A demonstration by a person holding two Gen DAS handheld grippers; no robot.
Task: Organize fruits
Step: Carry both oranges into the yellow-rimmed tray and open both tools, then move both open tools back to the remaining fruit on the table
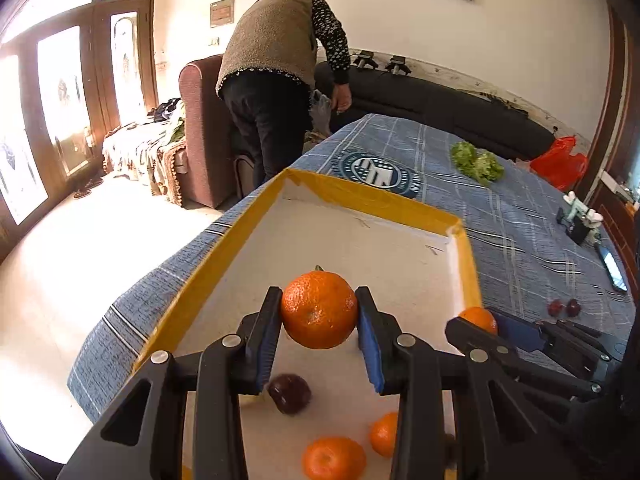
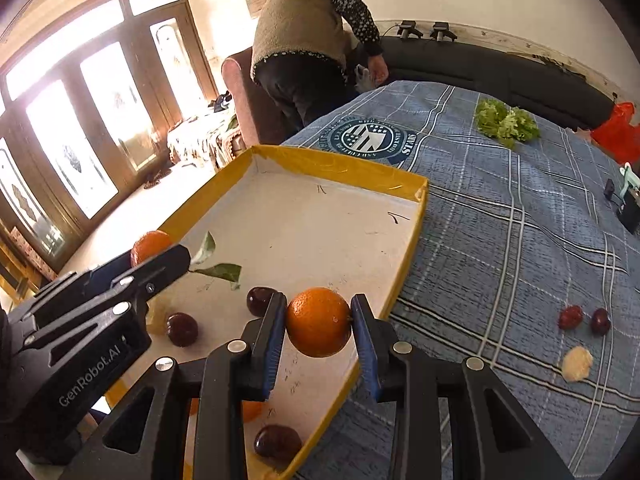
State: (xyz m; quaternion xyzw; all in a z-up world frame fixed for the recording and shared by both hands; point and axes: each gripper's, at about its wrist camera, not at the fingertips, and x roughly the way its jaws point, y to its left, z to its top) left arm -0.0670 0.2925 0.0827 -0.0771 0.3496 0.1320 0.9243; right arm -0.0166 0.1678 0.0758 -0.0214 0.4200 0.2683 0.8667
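A white tray with a yellow rim lies on the blue plaid cloth. My left gripper is shut on a mandarin above the tray; it also shows in the right wrist view. My right gripper is shut on another mandarin over the tray's right rim; it also shows in the left wrist view. In the tray lie two mandarins, dark plums and green leaves.
Two dark red fruits and a pale peeled piece lie on the cloth right of the tray. Lettuce and a red bag lie further back. A person bends at the sofa. A phone is at right.
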